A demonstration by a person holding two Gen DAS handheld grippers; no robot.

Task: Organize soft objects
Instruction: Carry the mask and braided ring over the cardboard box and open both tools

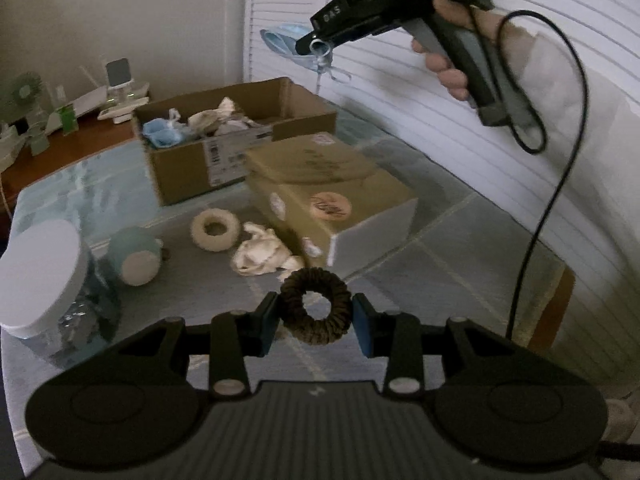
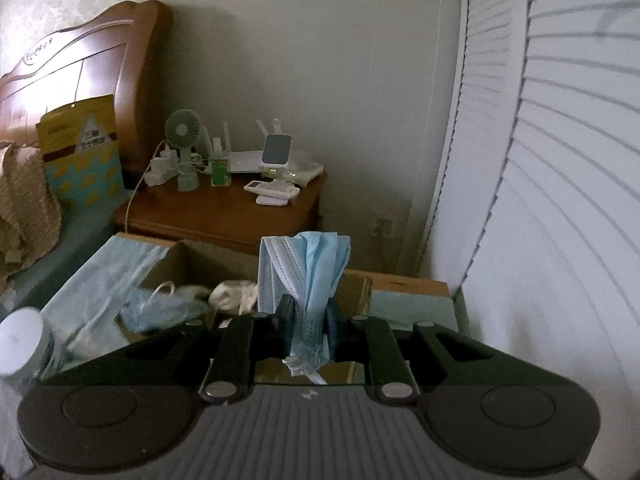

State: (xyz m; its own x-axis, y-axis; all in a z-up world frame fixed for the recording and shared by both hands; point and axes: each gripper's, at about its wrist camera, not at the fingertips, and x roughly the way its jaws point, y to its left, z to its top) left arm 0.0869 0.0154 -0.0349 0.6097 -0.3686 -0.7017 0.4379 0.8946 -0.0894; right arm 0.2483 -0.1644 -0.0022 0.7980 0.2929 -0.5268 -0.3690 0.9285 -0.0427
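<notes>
My left gripper [image 1: 315, 312] is shut on a dark brown scrunchie [image 1: 316, 305], held above the table. A cream scrunchie [image 1: 215, 233] and a crumpled cream cloth [image 1: 265, 254] lie on the table ahead. My right gripper [image 2: 309, 320] is shut on a blue face mask [image 2: 306, 276] and holds it above the open cardboard box [image 2: 356, 286]; in the left wrist view it [image 1: 316, 42] hangs high over the box [image 1: 188, 168] with the mask [image 1: 282, 40]. The box holds blue masks [image 1: 162, 133] and cream cloths [image 1: 214, 118].
A closed tan box [image 1: 332, 196] lies right of the open box. A white-lidded jar [image 1: 42, 280] and a teal cup [image 1: 136, 254] stand at the left. A wooden nightstand [image 2: 224, 216] with a fan and gadgets stands behind. White louvred doors [image 2: 560, 200] run along the right.
</notes>
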